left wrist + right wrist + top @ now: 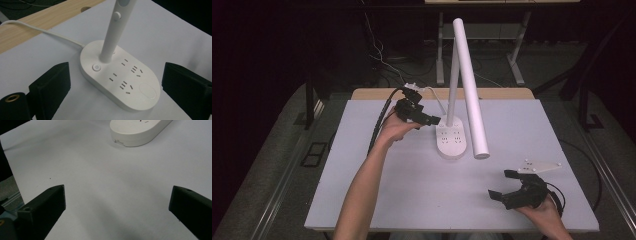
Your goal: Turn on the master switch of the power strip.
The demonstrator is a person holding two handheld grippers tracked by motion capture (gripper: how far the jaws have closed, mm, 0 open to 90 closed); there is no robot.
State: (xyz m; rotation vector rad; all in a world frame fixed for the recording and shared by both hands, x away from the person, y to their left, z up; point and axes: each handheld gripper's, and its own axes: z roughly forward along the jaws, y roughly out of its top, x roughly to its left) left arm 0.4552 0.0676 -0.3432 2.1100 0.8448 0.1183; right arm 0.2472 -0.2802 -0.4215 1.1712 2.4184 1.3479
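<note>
Desk lamp with socket base stood mid-table. Left hand-held gripper gaped wide beside base; right hand-held gripper wide, well apart. Rigid, smooth plastic, likely bottom-heavy: grip the stem.

A white plastic desk lamp stands toward the back middle of the pale table. Its oval base lies flat and carries a round power button and rows of socket slots. A slim stem rises from the base, and a long tubular head slants down toward the front. A white cord trails from the base toward the table's wooden back edge.
</note>
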